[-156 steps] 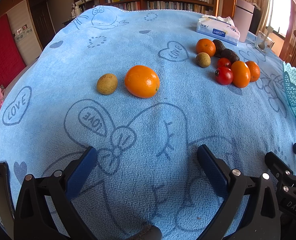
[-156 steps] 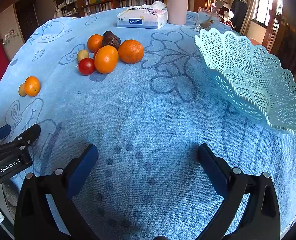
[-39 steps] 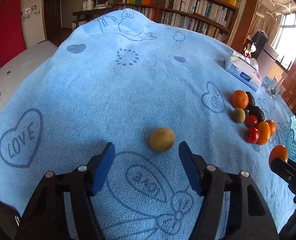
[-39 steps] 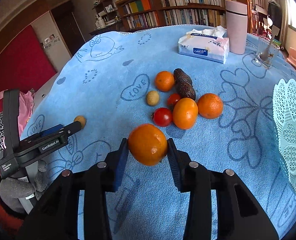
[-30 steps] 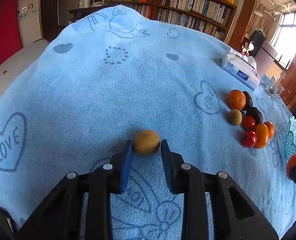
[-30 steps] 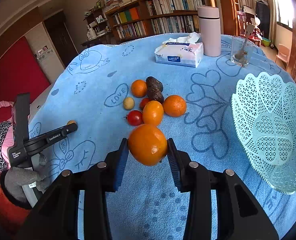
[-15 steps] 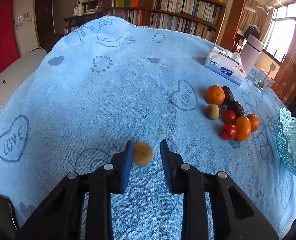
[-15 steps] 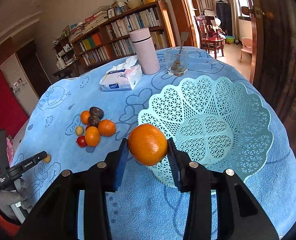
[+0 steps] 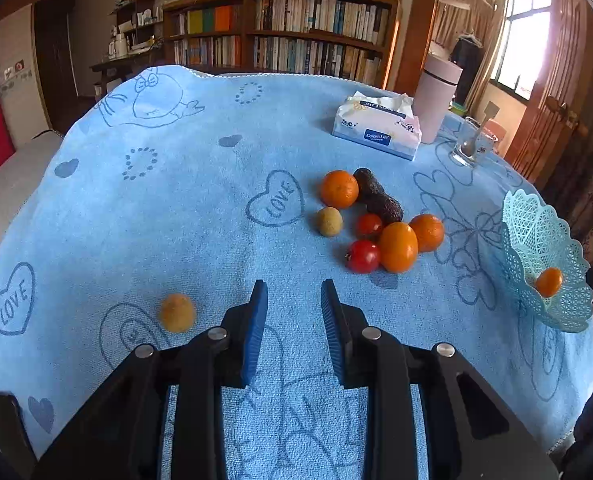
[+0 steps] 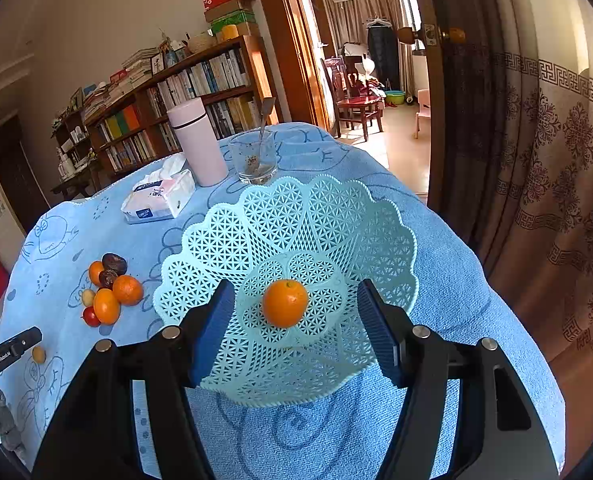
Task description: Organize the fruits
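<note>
Your right gripper stands wide apart above the orange lying in the basket; lift straight up. Your left gripper, narrowly apart and empty, must realign leftward over the kiwi.

Orange in basket, fruit cluster left of basket, tissue pack behind cluster

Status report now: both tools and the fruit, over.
Right tool open, orange in basket. Left tool empty, small fruit lies beside it.
</note>
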`<state>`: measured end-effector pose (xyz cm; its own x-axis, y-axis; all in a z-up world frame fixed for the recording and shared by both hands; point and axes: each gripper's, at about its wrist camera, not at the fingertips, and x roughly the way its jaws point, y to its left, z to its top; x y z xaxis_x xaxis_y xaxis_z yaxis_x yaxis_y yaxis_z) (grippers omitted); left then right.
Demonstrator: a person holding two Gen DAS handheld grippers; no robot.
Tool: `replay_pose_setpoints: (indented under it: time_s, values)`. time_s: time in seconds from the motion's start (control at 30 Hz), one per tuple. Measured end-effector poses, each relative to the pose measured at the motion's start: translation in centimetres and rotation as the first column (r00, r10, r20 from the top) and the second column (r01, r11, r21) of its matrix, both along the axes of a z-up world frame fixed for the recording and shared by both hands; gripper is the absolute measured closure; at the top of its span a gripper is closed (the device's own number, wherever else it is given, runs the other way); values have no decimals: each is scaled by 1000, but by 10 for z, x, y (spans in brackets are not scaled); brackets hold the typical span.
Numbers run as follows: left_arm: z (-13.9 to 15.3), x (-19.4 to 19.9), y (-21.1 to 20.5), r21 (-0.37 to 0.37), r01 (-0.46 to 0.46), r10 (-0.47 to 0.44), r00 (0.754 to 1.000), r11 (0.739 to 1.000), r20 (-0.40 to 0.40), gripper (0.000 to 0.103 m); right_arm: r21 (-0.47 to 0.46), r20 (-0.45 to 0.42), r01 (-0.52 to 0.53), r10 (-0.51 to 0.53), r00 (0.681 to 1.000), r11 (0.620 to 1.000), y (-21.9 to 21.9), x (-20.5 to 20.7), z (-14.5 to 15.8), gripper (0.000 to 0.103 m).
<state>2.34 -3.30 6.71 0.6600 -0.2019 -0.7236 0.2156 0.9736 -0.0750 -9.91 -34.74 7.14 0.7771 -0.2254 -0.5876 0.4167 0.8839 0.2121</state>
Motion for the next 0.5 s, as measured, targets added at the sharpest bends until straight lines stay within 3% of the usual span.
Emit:
replay_pose_setpoints:
  time_s: [0.5]
  values:
    - [11, -20, -82, 34, 169, -170, 985, 985, 17, 75, 0, 22, 66, -66, 998, 998, -29, -37, -8, 38]
